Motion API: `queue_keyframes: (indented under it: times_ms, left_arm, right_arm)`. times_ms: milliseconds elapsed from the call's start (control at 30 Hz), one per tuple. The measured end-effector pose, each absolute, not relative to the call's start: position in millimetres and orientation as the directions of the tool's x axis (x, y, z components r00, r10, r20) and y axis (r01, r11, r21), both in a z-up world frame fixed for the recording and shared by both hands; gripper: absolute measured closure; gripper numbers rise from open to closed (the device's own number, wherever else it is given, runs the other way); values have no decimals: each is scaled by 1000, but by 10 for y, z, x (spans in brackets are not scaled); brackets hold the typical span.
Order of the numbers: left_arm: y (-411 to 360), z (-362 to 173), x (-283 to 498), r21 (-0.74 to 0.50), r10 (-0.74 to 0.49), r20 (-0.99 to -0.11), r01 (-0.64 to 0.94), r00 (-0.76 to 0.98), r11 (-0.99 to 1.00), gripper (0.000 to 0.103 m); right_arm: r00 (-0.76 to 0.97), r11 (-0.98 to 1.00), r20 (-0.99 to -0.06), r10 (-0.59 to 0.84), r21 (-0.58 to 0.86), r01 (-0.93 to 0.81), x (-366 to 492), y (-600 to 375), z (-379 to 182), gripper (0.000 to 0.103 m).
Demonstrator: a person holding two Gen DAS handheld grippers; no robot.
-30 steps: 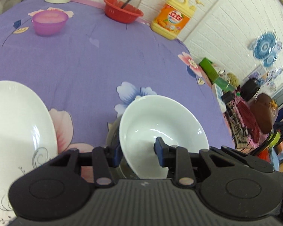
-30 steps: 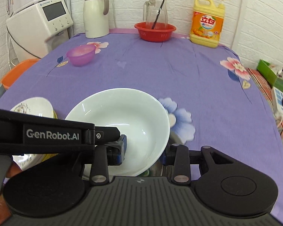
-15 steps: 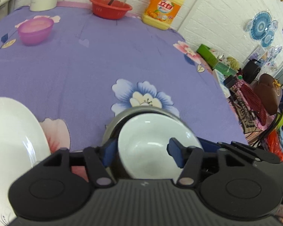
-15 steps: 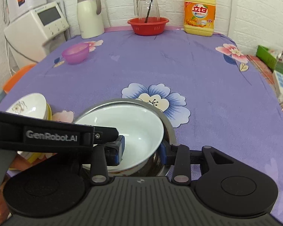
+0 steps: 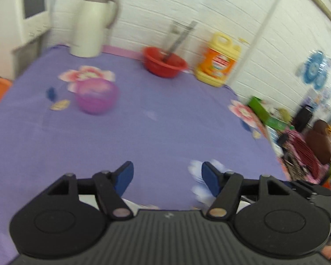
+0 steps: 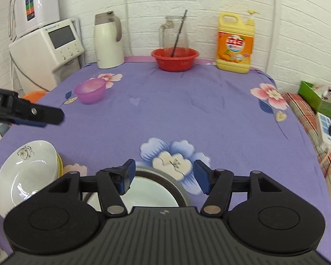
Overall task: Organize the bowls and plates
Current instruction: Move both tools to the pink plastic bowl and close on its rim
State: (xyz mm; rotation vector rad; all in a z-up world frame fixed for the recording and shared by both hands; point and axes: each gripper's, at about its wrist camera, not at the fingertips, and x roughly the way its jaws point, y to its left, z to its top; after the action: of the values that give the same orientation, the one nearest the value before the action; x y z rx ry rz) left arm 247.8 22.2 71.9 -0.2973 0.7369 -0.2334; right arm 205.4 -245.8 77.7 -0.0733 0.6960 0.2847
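Both grippers have just let go: the right gripper [image 6: 163, 177] and the left gripper [image 5: 166, 177] opened their jaws and hold nothing, so the white bowl [image 6: 151, 192] now sits inside the metal bowl [image 6: 178, 188], beside the white plate [image 6: 25, 173].

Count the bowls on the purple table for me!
3. A purple bowl at the left, a red bowl at the back by the wall, and a white bowl nested in a metal one, right below the right gripper. More may be hidden.
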Motion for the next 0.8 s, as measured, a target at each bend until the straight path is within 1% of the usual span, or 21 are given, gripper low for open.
queue_keyframes:
  times_ms: [167,267,367,467,600,700,800]
  left_arm:
    - [964,618,2864,-328,-196,-655,-42,730,944,35]
    - [1300,596,3154,-340,-160,-658,-101,736,935,35]
    - [1494,567,3521,-371,-160,-652,-128,741,920,35]
    - [1506,470,3919,-387,-173,-658,-132,733,912,35]
    - [1419,229,4417,-405,-199,-692,-144,694,903,35]
    - [1367,43,4655,-410,-212,-717,-156,664,898,35]
    - [1326,-66,4771,-416,-227,-724,-150,652,897,35]
  right_arm:
    - [696,928,-657,290,14,-373,2548,-1990,830,1]
    - [669,905,-668,327,16,-426,2923,-1677,846,0]
    - [642,888,-676,361,40,-458,3322,-1377,830,0]
    - [609,876,-693,387,71,-476,3713,-1084,775,0]
    - [569,868,-721,396,92,-488,4114,-745,609,0]
    - [541,866,-743,394,104,-489,4306,-579,453,0]
    - [521,861,-760,388,98,-498,4423,-459,337,0]
